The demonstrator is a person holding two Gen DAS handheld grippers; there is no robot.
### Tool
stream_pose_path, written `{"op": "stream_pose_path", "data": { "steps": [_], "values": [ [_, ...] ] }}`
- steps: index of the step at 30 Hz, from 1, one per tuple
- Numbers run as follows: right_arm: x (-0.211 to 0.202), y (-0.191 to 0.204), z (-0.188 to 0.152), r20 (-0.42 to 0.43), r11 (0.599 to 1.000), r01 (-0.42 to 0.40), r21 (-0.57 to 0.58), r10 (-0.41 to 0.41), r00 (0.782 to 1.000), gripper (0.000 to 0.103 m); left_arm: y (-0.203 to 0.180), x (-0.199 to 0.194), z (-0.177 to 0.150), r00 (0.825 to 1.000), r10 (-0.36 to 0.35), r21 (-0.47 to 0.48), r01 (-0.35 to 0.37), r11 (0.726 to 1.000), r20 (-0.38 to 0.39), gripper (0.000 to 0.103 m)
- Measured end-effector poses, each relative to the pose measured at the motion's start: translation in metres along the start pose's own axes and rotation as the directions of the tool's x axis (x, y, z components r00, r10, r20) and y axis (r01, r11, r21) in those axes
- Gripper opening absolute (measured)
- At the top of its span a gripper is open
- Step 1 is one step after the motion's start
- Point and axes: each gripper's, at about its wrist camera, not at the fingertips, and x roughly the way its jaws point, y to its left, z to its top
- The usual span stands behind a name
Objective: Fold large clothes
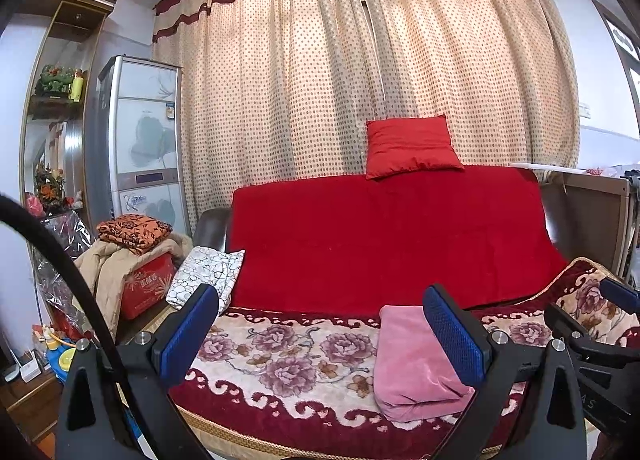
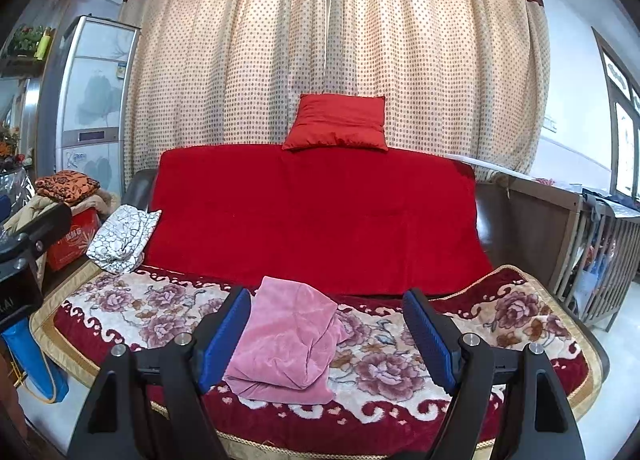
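A pink velvety garment [image 2: 286, 340], folded into a rough bundle, lies on the flowered blanket [image 2: 400, 372] that covers the sofa seat. My right gripper [image 2: 328, 340] hangs in front of it, open. The bundle shows between its blue pads [image 2: 226, 334] but is not pressed by them. In the left wrist view the same pink garment [image 1: 416, 364] lies low and right of centre, partly behind the right-hand finger. My left gripper [image 1: 324, 334] is open with nothing held. The right gripper [image 1: 600, 324] shows at that view's right edge.
A red throw [image 1: 384, 236] covers the sofa back, with a red cushion [image 1: 412, 145] on top. A white patterned cloth [image 1: 204, 276] lies at the seat's left end beside a clothes pile on a red box [image 1: 146, 284]. A wooden railed cot [image 2: 600, 252] stands on the right.
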Motion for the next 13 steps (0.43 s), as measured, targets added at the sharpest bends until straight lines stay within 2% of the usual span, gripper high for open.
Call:
{"op": "stream_pose_path", "data": {
  "steps": [5, 13],
  "values": [
    [0.005, 0.002, -0.003, -0.014, 1.0, 0.001, -0.011, -0.001, 1.0, 0.082, -0.003, 0.006, -0.003, 1.0, -0.012, 0.0, 0.012, 1.0, -0.012, 0.102],
    [0.016, 0.001, -0.009, -0.045, 1.0, 0.004, -0.023, -0.005, 0.999, 0.082, -0.017, 0.017, -0.007, 0.996, -0.08, 0.009, 0.08, 0.997, -0.036, 0.102]
  ]
}}
